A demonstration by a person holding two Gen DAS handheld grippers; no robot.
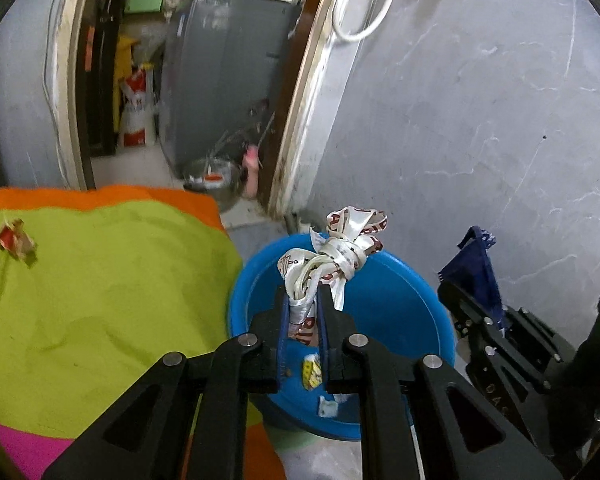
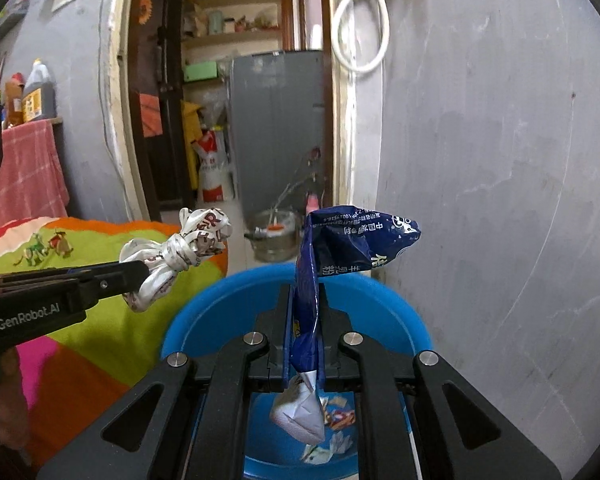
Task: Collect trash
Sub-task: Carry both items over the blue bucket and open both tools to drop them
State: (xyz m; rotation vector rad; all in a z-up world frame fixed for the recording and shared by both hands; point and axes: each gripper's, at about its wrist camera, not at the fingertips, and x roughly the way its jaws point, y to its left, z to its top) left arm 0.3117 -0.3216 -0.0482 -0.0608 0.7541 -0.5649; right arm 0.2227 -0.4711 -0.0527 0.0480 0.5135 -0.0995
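Note:
My left gripper (image 1: 305, 294) is shut on a knotted white wrapper with red print (image 1: 340, 252) and holds it above the blue plastic basin (image 1: 400, 312). It also shows in the right wrist view (image 2: 140, 272), with the wrapper (image 2: 180, 248) left of the basin (image 2: 220, 300). My right gripper (image 2: 305, 300) is shut on a crumpled dark blue packet (image 2: 352, 244) over the basin. In the left wrist view that gripper (image 1: 452, 292) and the packet (image 1: 476, 272) sit right of the basin. Small scraps (image 2: 340, 416) lie inside the basin.
A bright green, orange and pink cloth (image 1: 100, 300) covers the surface to the left, with small wrappers (image 1: 14, 240) on it. A grey wall (image 1: 480, 120) stands to the right. An open doorway (image 2: 240, 120) behind shows a grey cabinet and a metal pot (image 2: 272, 236).

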